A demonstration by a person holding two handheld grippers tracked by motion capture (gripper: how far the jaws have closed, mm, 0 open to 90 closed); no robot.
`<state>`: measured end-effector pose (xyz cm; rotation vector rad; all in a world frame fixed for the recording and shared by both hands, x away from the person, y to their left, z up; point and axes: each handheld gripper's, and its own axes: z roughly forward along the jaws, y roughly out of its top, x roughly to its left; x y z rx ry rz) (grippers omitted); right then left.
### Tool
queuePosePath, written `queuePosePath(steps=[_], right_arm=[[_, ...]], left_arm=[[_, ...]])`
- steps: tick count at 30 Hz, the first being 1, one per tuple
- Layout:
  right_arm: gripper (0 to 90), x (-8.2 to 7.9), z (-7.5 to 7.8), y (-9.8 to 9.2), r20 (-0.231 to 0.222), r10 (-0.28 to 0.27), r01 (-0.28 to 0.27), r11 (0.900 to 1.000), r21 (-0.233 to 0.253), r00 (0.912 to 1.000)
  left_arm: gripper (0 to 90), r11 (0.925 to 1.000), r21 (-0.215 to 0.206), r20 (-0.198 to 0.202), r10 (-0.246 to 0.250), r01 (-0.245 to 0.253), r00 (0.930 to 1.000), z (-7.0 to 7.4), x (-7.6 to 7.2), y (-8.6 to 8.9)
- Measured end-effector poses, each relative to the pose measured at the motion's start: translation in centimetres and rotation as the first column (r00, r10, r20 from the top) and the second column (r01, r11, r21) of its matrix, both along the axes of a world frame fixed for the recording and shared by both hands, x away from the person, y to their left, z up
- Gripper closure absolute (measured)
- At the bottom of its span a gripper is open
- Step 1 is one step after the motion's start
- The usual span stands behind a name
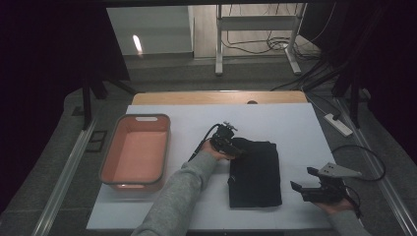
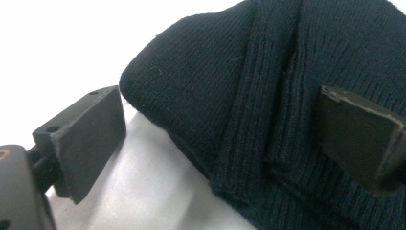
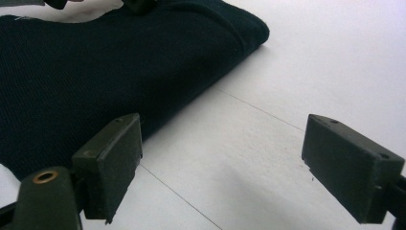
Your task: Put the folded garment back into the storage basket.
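Jaws: left gripper (image 1: 235, 149) spread around the cloth's (image 1: 255, 172) far corner; right gripper (image 1: 305, 184) spread, just beside its near edge.
Cloth: dark ribbed knit, folded, mid-tabletop.
Tabletop (image 1: 192, 206): white sheet; pink bin (image 1: 137, 153) left.
Room: dim, floor cables.

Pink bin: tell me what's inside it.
The pink bin looks empty: its bare floor shows in the high view. The near wall hides the inner strip just behind it, so nothing there can be confirmed.
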<state>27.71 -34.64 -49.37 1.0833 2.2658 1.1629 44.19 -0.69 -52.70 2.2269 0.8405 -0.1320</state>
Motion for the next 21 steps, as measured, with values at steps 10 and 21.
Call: queuePosePath(steps=[10, 21], right_arm=[[14.8, -0.01, 0.03, 0.02, 0.000, 0.001, -0.001, 1.000, 0.000, 1.0000], [15.1, -0.01, 0.02, 0.04, 0.002, -0.002, 0.002, 1.000, -0.002, 1.0000]], left_arm=[[45.1, 0.9925, -0.097, -0.074, -0.082, 0.074, 0.9939, -0.11, 0.08, 0.53], [63.3, 0.9940, -0.054, -0.028, -0.097, 0.095, 0.9949, 0.64, -0.52, 0.34]])
